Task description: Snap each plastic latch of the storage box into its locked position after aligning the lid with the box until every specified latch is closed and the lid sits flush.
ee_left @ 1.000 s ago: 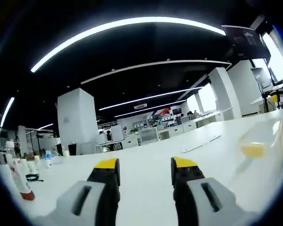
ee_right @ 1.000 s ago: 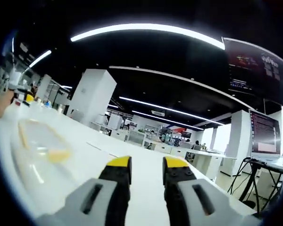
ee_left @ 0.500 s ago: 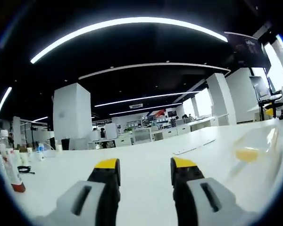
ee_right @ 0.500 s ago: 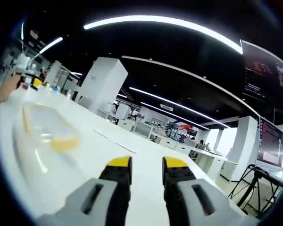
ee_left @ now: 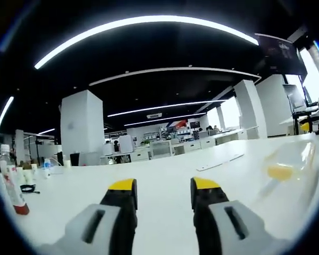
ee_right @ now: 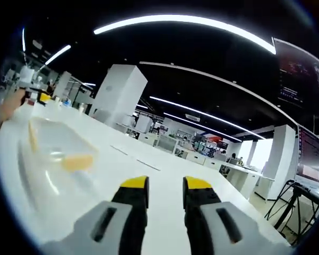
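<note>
Left gripper view: the left gripper (ee_left: 157, 187) is hovering low over the white table (ee_left: 165, 175), jaws narrowly parted and empty, the clear storage box (ee_left: 290, 162) lying off to its right. The right gripper (ee_right: 165, 186) is holding the same narrow, empty gap, with the box's yellow latch (ee_right: 77, 162) near left, likely lining up an approach. Farther off, bottles (ee_left: 13, 186) are standing at the left edge.

A long white table (ee_left: 165, 183) carries a clear storage box (ee_right: 56, 154), bottles (ee_left: 13, 186) and a black cable (ee_left: 27, 188)

storage box (ee_right: 56, 154) | clear plastic, yellow latch (ee_right: 77, 161) | lying on white table (ee_right: 165, 183)
</note>
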Motion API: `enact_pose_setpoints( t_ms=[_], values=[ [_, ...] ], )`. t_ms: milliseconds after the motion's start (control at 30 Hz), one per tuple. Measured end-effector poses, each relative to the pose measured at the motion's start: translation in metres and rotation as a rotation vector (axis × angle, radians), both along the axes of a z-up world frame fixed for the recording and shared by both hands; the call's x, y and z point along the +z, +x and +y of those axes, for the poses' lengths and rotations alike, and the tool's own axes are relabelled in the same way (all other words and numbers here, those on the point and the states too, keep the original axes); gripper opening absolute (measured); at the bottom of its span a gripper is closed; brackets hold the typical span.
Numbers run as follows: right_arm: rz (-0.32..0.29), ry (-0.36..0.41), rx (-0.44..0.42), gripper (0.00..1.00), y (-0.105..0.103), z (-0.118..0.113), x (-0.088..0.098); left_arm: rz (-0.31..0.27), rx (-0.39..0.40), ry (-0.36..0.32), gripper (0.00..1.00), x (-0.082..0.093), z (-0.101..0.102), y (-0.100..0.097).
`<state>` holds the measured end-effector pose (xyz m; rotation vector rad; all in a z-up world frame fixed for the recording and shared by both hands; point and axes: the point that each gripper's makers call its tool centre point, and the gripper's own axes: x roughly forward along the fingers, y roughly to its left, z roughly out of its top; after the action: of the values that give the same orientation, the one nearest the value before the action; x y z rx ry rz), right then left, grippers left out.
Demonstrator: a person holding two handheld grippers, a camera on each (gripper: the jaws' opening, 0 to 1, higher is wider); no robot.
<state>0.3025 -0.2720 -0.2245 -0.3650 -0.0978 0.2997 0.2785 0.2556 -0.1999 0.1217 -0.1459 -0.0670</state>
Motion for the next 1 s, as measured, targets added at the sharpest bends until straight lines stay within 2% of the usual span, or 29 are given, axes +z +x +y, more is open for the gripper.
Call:
enact_pose_setpoints(
  t_ms=[267, 1000],
  values=[
    [0.047, -0.014, 0.003, 0.24, 0.005, 0.002, -0.009, -0.021, -0.013, -0.008, 0.4, 0.005, -0.004, -0.003],
    [0.044, -0.024, 0.01, 0.24, 0.003, 0.0, -0.007, -0.007, -0.02, -0.009, 0.39, 0.005, -0.01, -0.003]
  ],
)
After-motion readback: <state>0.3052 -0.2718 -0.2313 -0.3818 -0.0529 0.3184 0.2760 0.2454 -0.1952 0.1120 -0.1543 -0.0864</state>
